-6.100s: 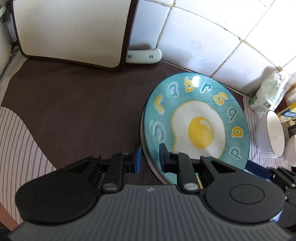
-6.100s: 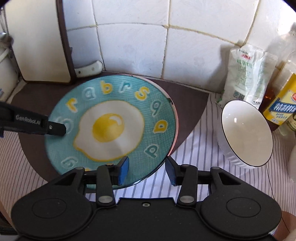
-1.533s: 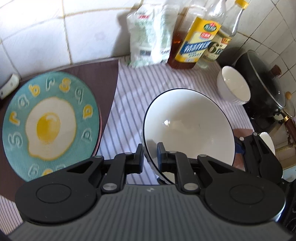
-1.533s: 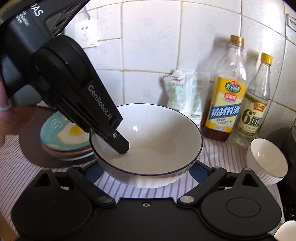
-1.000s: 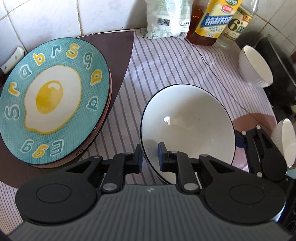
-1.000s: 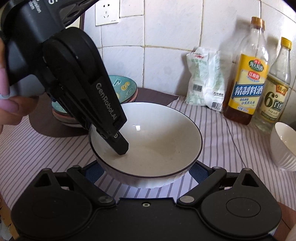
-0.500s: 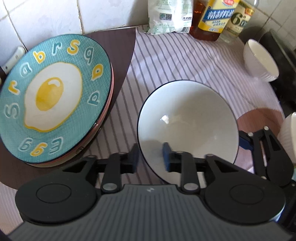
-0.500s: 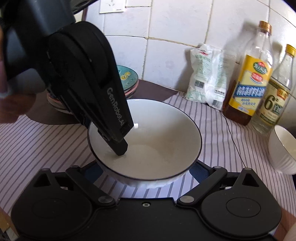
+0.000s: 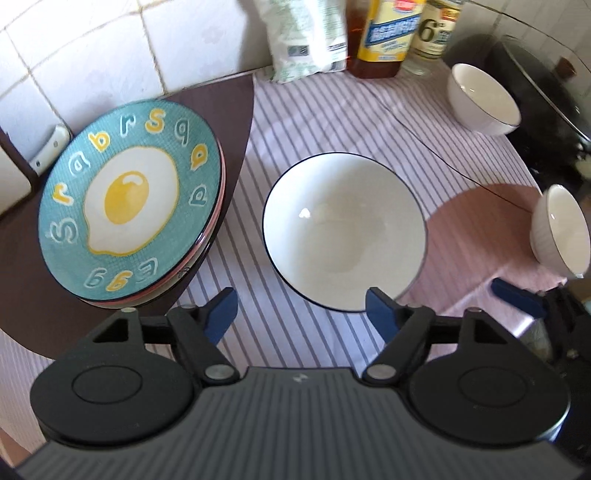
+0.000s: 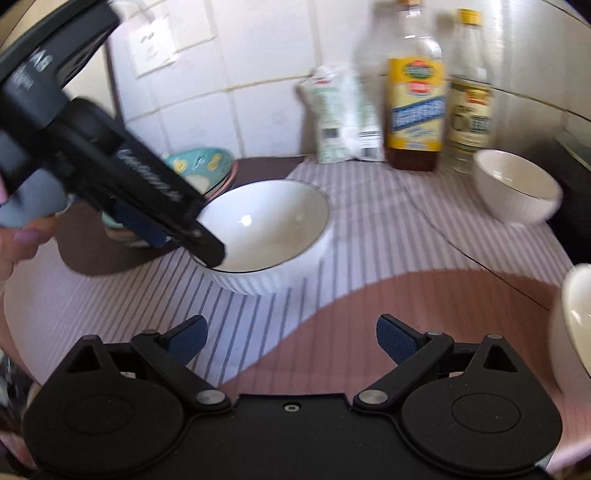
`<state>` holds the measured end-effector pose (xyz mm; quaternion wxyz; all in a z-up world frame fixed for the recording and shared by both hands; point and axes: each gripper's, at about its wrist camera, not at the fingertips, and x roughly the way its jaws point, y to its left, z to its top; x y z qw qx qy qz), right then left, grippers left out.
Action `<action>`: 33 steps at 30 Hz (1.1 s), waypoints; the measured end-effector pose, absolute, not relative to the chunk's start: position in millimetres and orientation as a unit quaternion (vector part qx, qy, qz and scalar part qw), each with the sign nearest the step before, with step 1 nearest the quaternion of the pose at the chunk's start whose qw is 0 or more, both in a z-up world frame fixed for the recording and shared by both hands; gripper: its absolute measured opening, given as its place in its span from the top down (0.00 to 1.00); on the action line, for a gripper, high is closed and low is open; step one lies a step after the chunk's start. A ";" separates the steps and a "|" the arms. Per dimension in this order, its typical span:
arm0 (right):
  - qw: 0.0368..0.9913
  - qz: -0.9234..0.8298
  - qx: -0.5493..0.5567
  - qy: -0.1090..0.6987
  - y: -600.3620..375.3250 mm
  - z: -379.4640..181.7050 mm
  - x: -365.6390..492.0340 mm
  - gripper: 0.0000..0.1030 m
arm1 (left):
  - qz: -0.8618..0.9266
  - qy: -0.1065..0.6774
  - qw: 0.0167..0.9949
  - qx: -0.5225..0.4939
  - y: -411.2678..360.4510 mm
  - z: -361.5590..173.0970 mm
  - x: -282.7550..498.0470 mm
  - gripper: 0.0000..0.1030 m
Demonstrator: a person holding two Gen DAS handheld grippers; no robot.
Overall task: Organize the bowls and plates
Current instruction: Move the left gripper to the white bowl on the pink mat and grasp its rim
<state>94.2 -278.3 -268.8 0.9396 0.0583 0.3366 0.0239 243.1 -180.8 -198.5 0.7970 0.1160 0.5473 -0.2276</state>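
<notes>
**Large bowl set down and released; two small bowls left to gather**

1. Your left gripper: its blue pads are spread and opening wider, nothing pinched between them. A second ago they clamped the near rim of the large bowl; now the rim sits just beyond the tips, free of both pads.

2. Your right gripper: fingers spread wide, empty. Half a second ago they flanked the large bowl's body; now only striped cloth shows between them, and the bowl stands apart, farther off.

3. Large bowl: white with a dark rim line, upright on the striped cloth, just beside the plate stack. It looks settled with neither gripper on it. Read this as the placing step done.

4. Plate stack: the teal fried-egg plate on top, a pink edge showing beneath, resting on the brown mat, to the left of the large bowl. Plates already look gathered.

5. Small bowl, near right: white, ribbed, at the right edge of the cloth, well apart from the large bowl.

6. Small bowl, far right: white, near the bottles and the dark pan.

7. Judgement: both small bowls are probably next, to be brought to the large bowl; your right gripper is nearer to them.
</notes>
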 end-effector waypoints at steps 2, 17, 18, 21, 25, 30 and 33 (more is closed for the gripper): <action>0.943 0.010 0.066 0.325 -282.8 -260.0 81.5 0.03 | -0.228 0.540 0.800 0.130 -180.5 -191.4 237.0 0.25; 0.954 -0.044 -0.009 0.297 -307.6 -193.0 22.9 0.03 | -0.275 0.529 0.788 0.154 -191.0 -146.6 197.9 0.23; 0.953 -0.047 -0.016 0.297 -308.8 -190.3 19.7 0.03 | -0.277 0.530 0.787 0.154 -194.1 -145.7 195.7 0.23; 0.954 -0.060 -0.025 0.292 -315.9 -182.1 7.6 0.03 | -0.294 0.527 0.782 0.158 -207.8 -145.8 186.4 0.21; 0.953 -0.084 -0.019 0.291 -331.1 -179.3 -9.6 0.03 | -0.307 0.521 0.777 0.172 -233.2 -153.1 175.1 0.20; 0.951 -0.119 -0.023 0.285 -346.5 -190.6 -23.0 0.00 | -0.326 0.516 0.771 0.179 -265.4 -161.0 165.3 0.19; 0.946 -0.130 -0.021 0.295 -357.7 -205.6 -22.2 0.00 | -0.338 0.509 0.771 0.181 -285.2 -166.8 163.7 0.19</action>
